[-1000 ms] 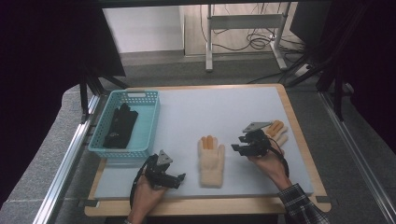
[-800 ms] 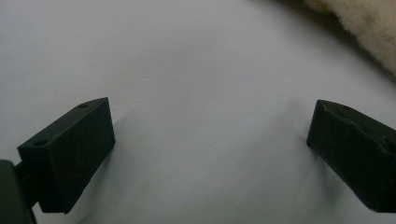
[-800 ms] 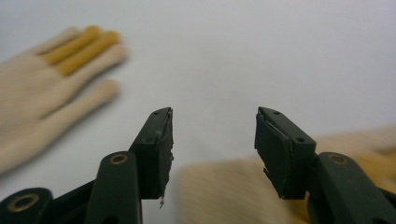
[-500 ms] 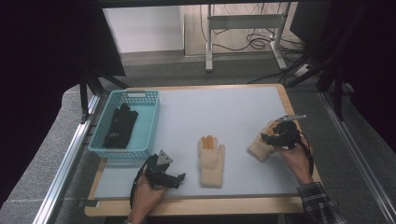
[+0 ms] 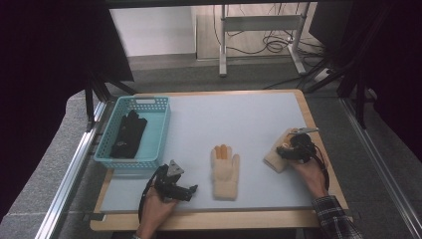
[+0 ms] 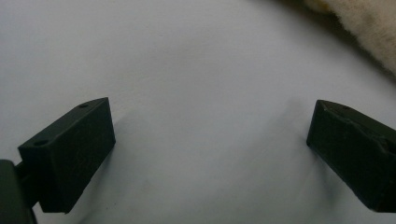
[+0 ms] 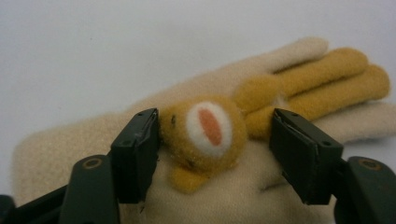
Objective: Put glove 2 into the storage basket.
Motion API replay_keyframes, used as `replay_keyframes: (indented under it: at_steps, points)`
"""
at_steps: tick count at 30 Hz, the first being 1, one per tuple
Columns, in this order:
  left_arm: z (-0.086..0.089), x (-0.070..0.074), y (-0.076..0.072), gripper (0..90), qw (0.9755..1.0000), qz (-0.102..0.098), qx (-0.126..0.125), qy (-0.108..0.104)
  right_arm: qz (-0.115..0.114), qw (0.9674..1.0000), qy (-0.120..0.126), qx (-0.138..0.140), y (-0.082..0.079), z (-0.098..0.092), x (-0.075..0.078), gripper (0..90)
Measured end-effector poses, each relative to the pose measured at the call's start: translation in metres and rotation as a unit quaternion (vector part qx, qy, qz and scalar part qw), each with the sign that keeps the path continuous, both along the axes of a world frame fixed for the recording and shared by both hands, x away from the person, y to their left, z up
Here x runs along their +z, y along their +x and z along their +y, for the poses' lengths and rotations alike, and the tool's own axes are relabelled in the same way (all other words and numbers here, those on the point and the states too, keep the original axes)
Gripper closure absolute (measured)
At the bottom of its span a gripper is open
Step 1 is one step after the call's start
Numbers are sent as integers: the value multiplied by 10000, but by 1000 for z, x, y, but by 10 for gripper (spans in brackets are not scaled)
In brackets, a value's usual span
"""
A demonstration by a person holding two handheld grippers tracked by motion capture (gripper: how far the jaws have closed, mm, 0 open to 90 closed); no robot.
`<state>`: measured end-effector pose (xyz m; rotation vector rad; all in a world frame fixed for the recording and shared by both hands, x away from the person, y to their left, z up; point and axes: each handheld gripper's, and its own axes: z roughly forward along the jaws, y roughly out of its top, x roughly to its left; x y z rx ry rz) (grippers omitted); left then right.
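While the right gripper [image 5: 293,145] is hanging over the right-hand cream glove [image 5: 276,158] near the right edge of the desk [image 5: 249,114], its fingers are standing apart, having just been opening; in the right gripper view they are flanking the small plush bear face [image 7: 205,133] sewn on the glove's back, left pad [image 7: 140,149] touching or nearly touching it, right pad [image 7: 299,154] just clear. No squeeze on the fabric is showing, so this glove is reading as lying loose on the desk, not held.

Second cream glove [image 5: 224,167] is lying flat mid-desk, palm side down, orange fingertips pointing away from the person, untouched. Left gripper [image 5: 186,190] is resting low at the near edge, fingers wide apart over bare desk, with a corner of that glove's fleece [image 6: 369,28] at the top right of its own view.

Teal basket [image 5: 149,149] at the left is already holding a pair of black gloves [image 5: 128,134]. Judging from this: dark pair sorted, both cream gloves waiting; pairing or binning them is looking like the work left
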<state>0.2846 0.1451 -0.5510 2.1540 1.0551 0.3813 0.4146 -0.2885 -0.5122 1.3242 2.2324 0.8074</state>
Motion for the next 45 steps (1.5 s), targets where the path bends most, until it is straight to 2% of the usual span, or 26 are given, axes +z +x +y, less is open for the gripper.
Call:
replay_keyframes:
  at_steps: [5, 7, 9, 17, 30, 33, 38, 41, 45]
  points:
    - [0, 0, 0, 15, 10000, -1, 1, 0, 62, 9999, 101, -20, -2, -2, 1, 445]
    - [0, 0, 0, 15, 10000, -1, 2, 0, 69, 9999, 116, 89, -3, -2, 2, 559]
    - [0, 0, 0, 15, 10000, 0, 2, 0, 56, 9999, 66, 146, -4, -1, 3, 586]
    - [0, 0, 0, 16, 10000, -5, 24, -28, -71, 9995, 154, 264, -9, -4, 13, 614]
    - [0, 0, 0, 18, 10000, 2, 11, 3, -277, 9959, 209, 841, -25, 8, 40, 614]
    - [0, 0, 0, 19, 10000, 2, 12, 3, -318, 9945, 205, 976, -30, 14, 46, 614]
    - [0, 0, 0, 19, 10000, -3, 23, -12, -396, 9904, 258, 1299, -39, 27, 57, 614]
    - [0, 0, 0, 20, 10000, 0, 13, 1, -433, 9866, 330, 1537, -45, 36, 64, 614]
    - [0, 0, 0, 20, 10000, -2, 19, -5, -474, 9799, 377, 1899, -52, 49, 70, 614]
